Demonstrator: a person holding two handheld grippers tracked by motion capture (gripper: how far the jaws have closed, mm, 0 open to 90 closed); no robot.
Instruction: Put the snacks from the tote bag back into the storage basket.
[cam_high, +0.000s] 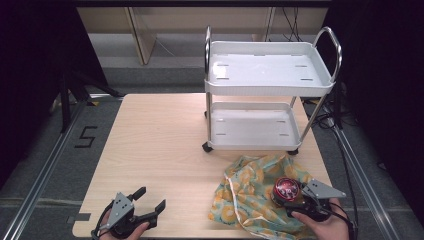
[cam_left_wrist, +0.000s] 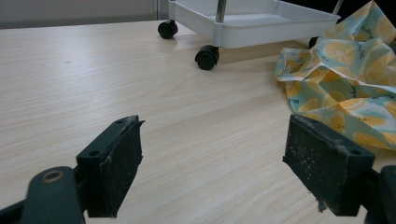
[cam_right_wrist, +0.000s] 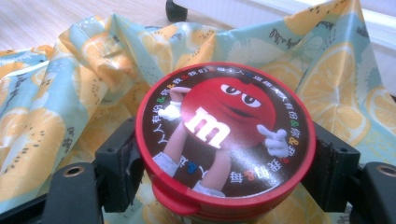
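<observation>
A round candy tub with a red-rimmed lid (cam_high: 286, 189) (cam_right_wrist: 224, 140) is clamped between the jaws of my right gripper (cam_high: 295, 200) (cam_right_wrist: 224, 163), just above a crumpled lemon-print bag (cam_high: 250, 187) (cam_right_wrist: 60, 93) at the table's front right. The lid shows a red cartoon figure and faces up. My left gripper (cam_high: 150, 200) (cam_left_wrist: 210, 172) rests near the table's front left edge, jaws wide apart with bare wood between them. The bag's edge (cam_left_wrist: 345, 79) lies to its right.
A white two-shelf cart (cam_high: 270, 95) with chrome handles stands on the table's far right, its black casters (cam_left_wrist: 206, 57) just behind the bag. Both shelves look bare. The light wooden table (cam_high: 160, 145) stretches open to the left. Dark floor and rails flank the table.
</observation>
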